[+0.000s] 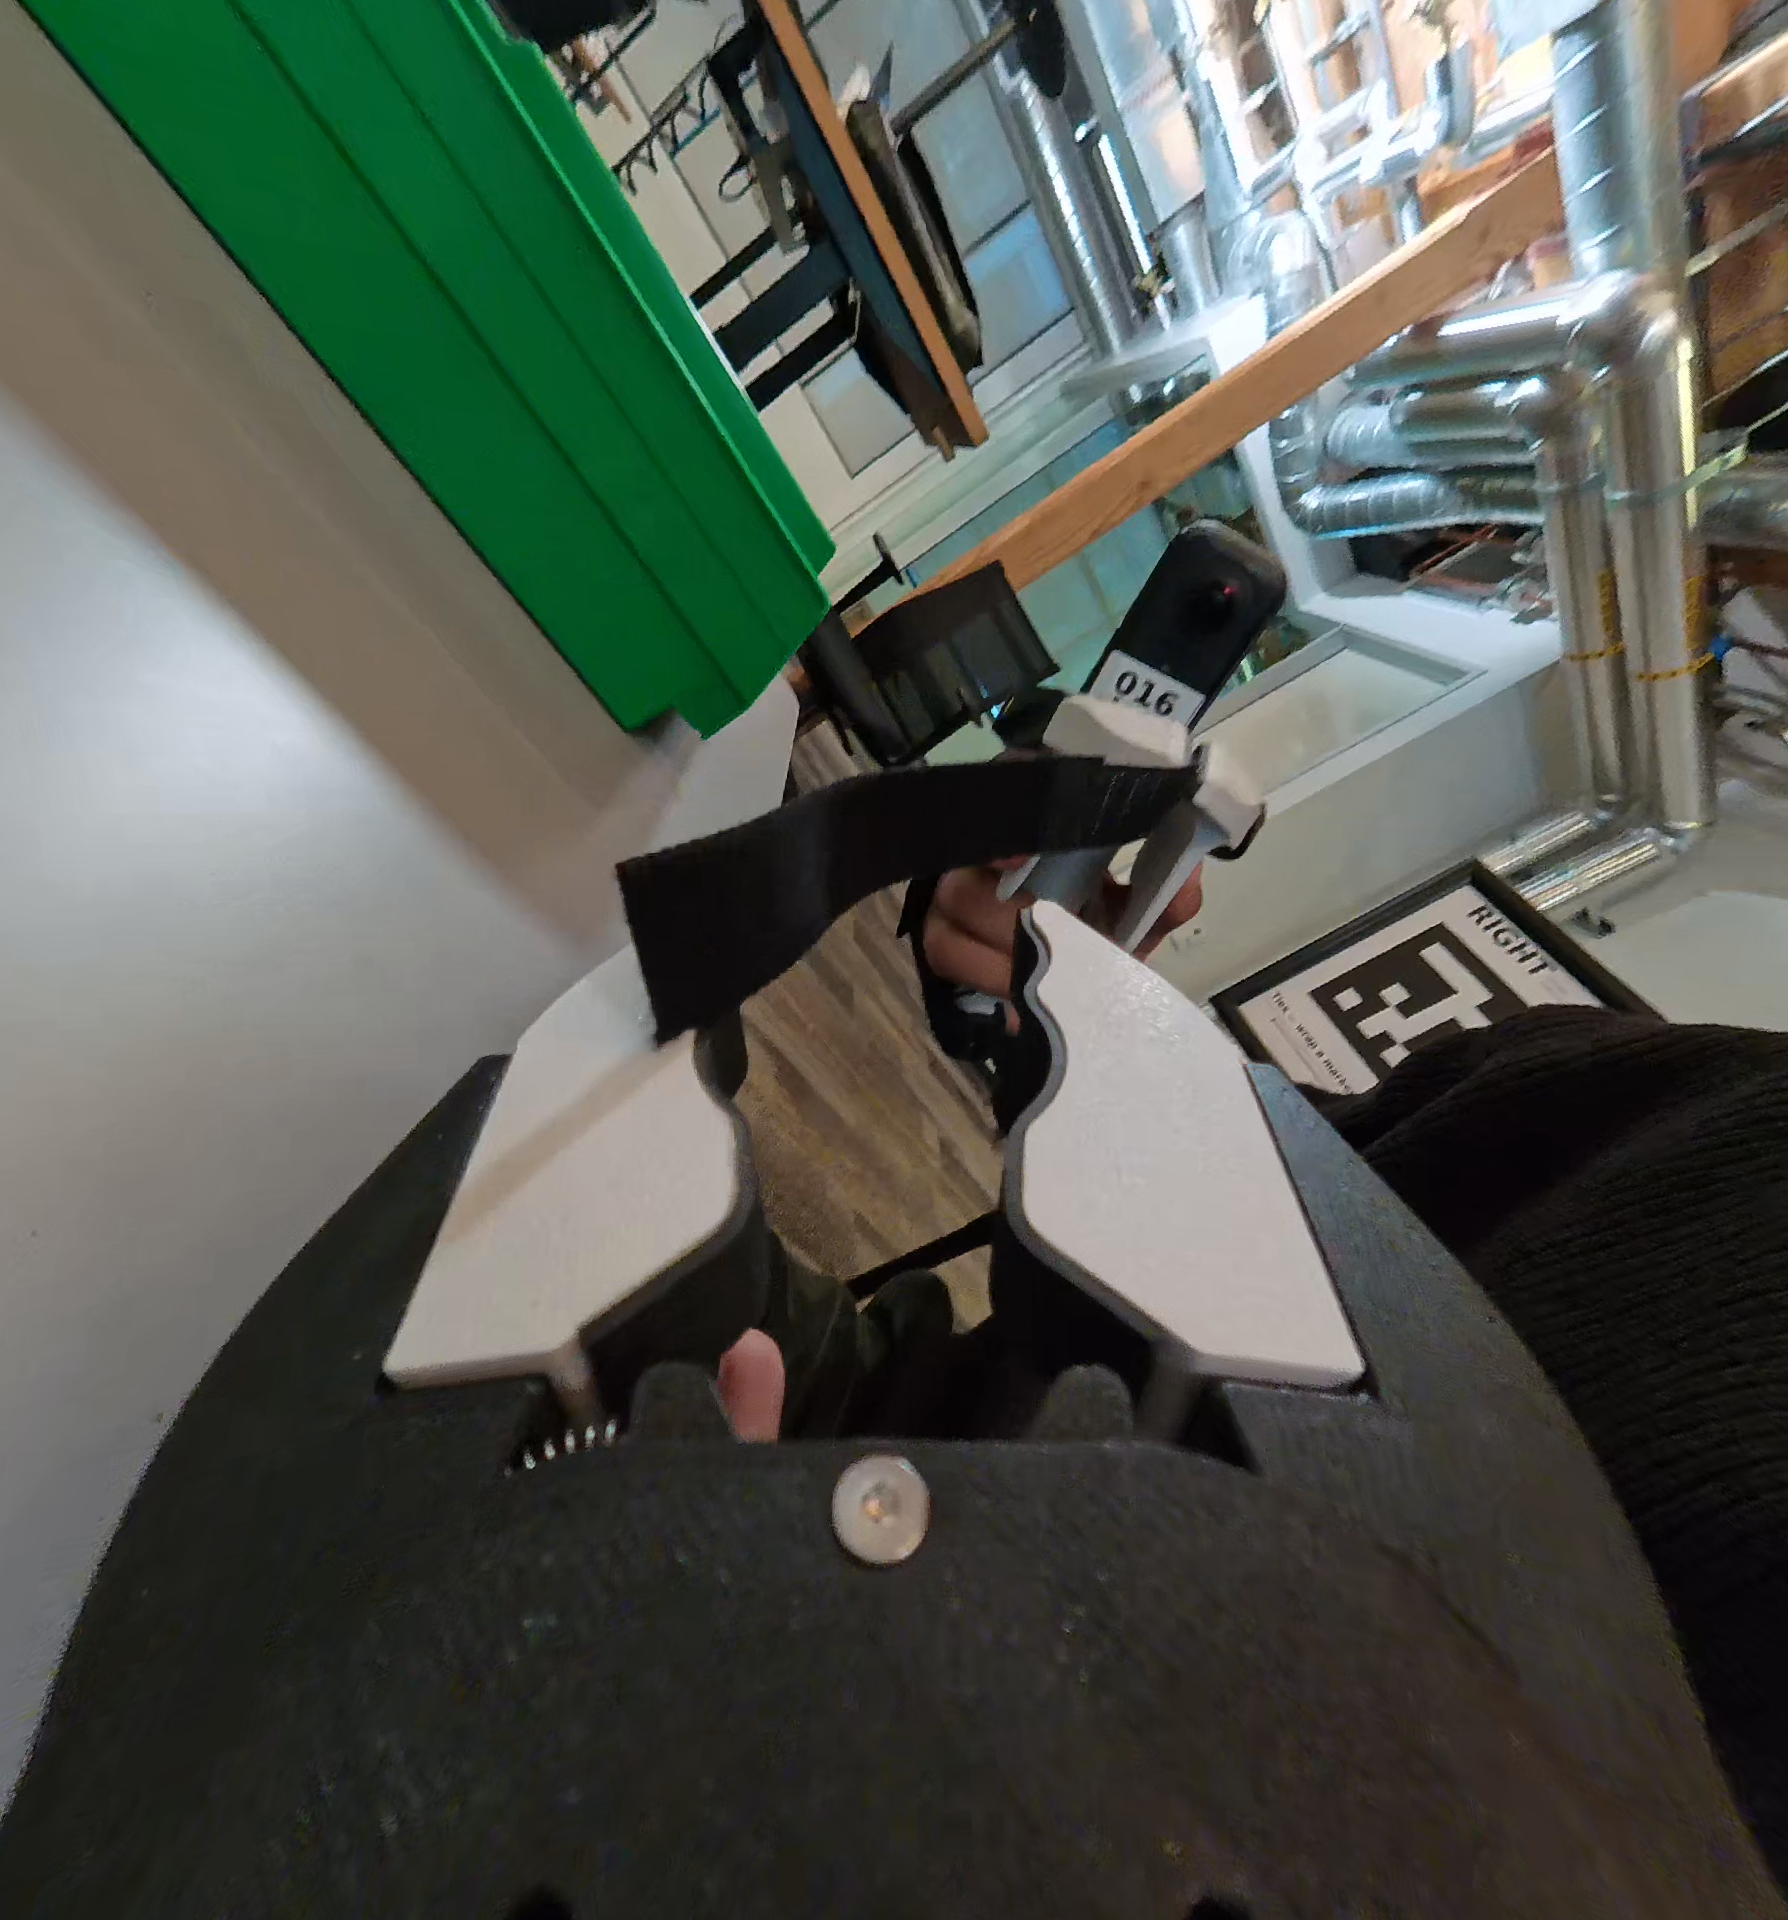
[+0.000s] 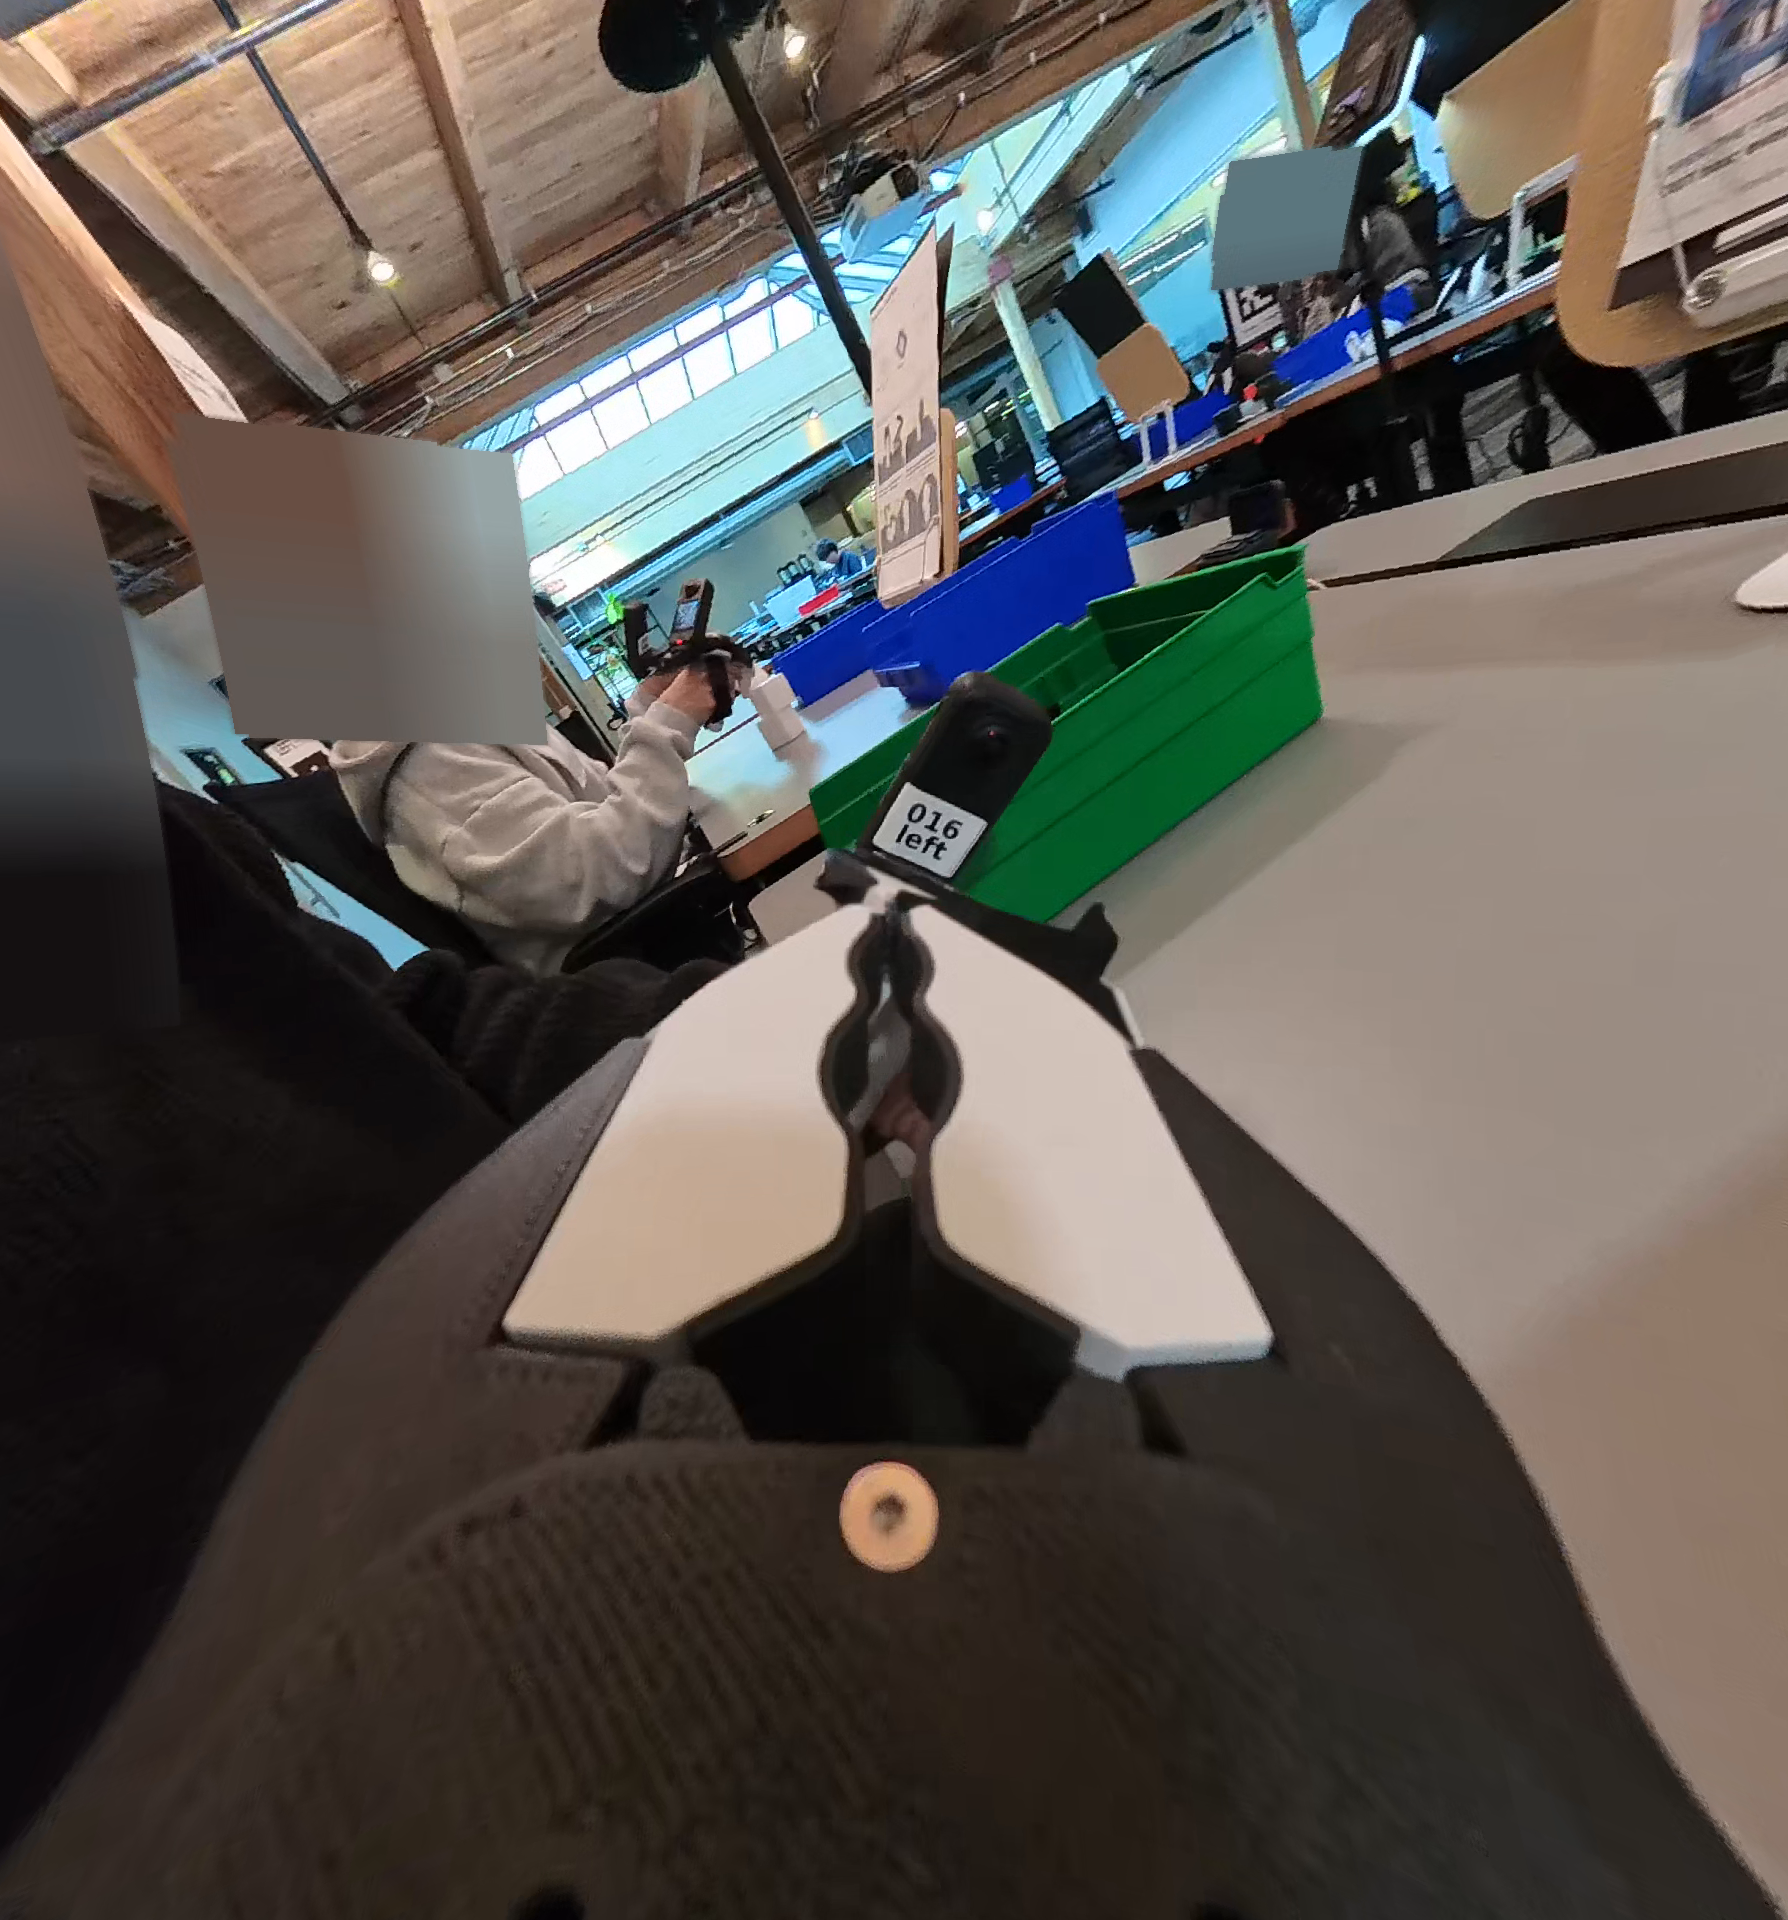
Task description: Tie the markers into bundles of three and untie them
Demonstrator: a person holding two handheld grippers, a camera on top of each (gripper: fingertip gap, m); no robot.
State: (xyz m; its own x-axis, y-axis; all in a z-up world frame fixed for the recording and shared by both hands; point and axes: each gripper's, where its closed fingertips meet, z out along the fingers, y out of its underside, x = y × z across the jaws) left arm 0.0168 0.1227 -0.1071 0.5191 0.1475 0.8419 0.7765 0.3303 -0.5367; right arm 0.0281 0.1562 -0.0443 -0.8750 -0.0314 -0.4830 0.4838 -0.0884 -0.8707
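Observation:
My left gripper (image 1: 859, 966) is open, its white fingers (image 1: 599, 1174) spread apart with nothing between them. A black fabric strap (image 1: 869, 842) hangs in the air across its fingertips, and the strap's free end rests against the left finger's tip. My right gripper (image 1: 1196, 774) faces the left one and is shut on the strap's other end. In the right wrist view my right gripper (image 2: 885, 914) has its fingers pressed together, and the strap itself is hidden there. The left gripper's black camera (image 2: 973, 769) stands just beyond it.
A stack of green bins (image 2: 1129, 727) sits on the grey table (image 2: 1492, 935), also in the left wrist view (image 1: 454, 312). Blue bins (image 2: 973, 613) stand behind. A framed marker card (image 1: 1389, 987) lies by a black sleeve (image 1: 1596, 1247). A person in a grey hoodie (image 2: 516, 821) sits nearby.

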